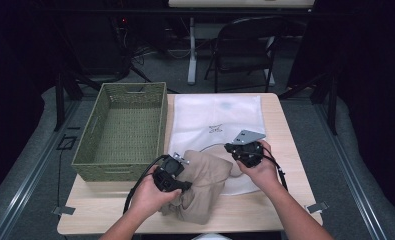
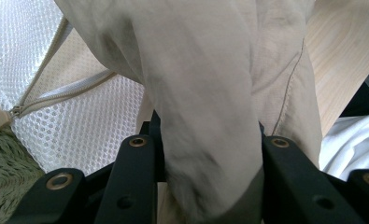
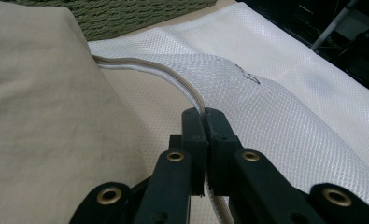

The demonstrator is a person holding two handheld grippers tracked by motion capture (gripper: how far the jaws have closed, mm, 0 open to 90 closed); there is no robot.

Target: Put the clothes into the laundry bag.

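Note:
A crumpled beige garment (image 1: 205,185) lies at the front of the table, partly on a white mesh laundry bag (image 1: 220,115). My left gripper (image 1: 185,185) is shut on a fold of the garment (image 2: 205,93), which bulges up between the jaws. My right gripper (image 1: 231,148) is shut on the bag's zippered opening edge (image 3: 163,72), holding it just beside the garment (image 3: 42,116). In the left gripper view the bag's zipper (image 2: 65,91) runs off to the left, with the opening gaping beneath it.
A green woven basket (image 1: 162,125) stands empty at the table's left, touching the bag's left edge. Bare wood table (image 1: 285,200) shows at the front right. A folding chair (image 1: 245,45) stands beyond the far edge.

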